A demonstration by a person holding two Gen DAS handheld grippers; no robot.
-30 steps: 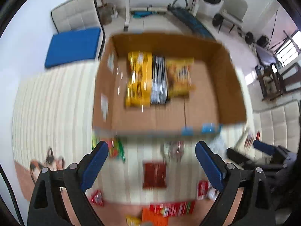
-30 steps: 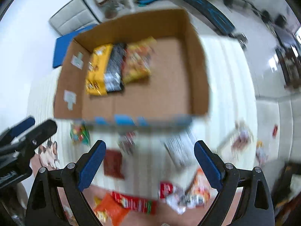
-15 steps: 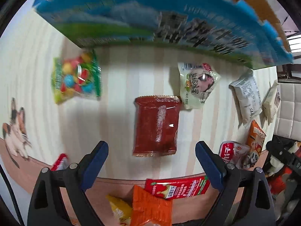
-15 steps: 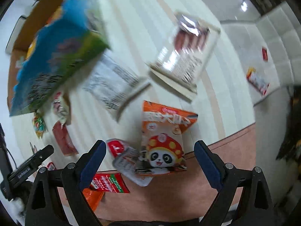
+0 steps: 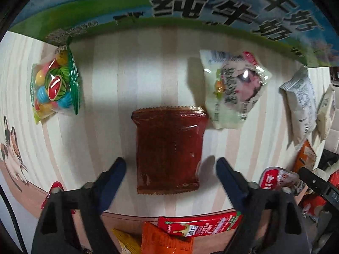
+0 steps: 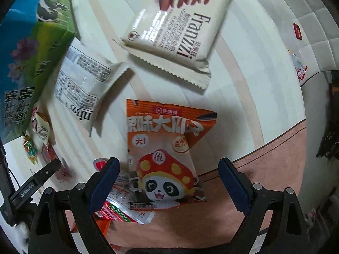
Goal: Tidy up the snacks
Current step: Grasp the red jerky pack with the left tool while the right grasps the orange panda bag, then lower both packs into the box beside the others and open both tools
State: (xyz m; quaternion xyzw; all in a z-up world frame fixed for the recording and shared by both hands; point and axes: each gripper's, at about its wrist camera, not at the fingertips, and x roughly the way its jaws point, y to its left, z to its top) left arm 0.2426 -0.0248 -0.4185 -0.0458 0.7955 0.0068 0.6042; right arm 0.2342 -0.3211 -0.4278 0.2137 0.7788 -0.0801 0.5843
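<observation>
Below the left gripper (image 5: pixel 170 170) lies a dark red pack (image 5: pixel 168 150), flat on the striped mat (image 5: pixel 118 80), a clear-fronted rectangular sachet with crimped ends, its lower part between the blue fingertips (image 5: pixel 115 172). The jaws have just been closing; each pad stands a little off the pack's sides, so nothing is gripped. Left of it, apart, sits a candy bag (image 5: pixel 54 84) with a green edge and bright round sweets inside. Touching the red pack's upper right corner is a pale green pouch (image 5: pixel 233 89), glossy. Farther right are a white wrapper (image 5: pixel 300 105) with small print and an orange corner. Near the bottom edge lie a red strip pack (image 5: pixel 201 224) and an orange pack (image 5: pixel 165 241).

A box (image 5: pixel 190 4) with a blue-and-green printed wall runs along the top; its inside cannot be seen from either camera.

Under the right gripper (image 6: pixel 169 176) an orange panda bag (image 6: pixel 163 154) lies partly on the mat, partly on the brown border, its lower half between widely spread jaws that touch nothing. It overlaps a clear red-printed pouch (image 6: pixel 125 207). Above are a cream biscuit pack (image 6: pixel 178 31) picturing brown biscuits, and the white wrapper (image 6: pixel 84 84) by the box corner (image 6: pixel 31 53). The left gripper's black body shows at the lower left.
</observation>
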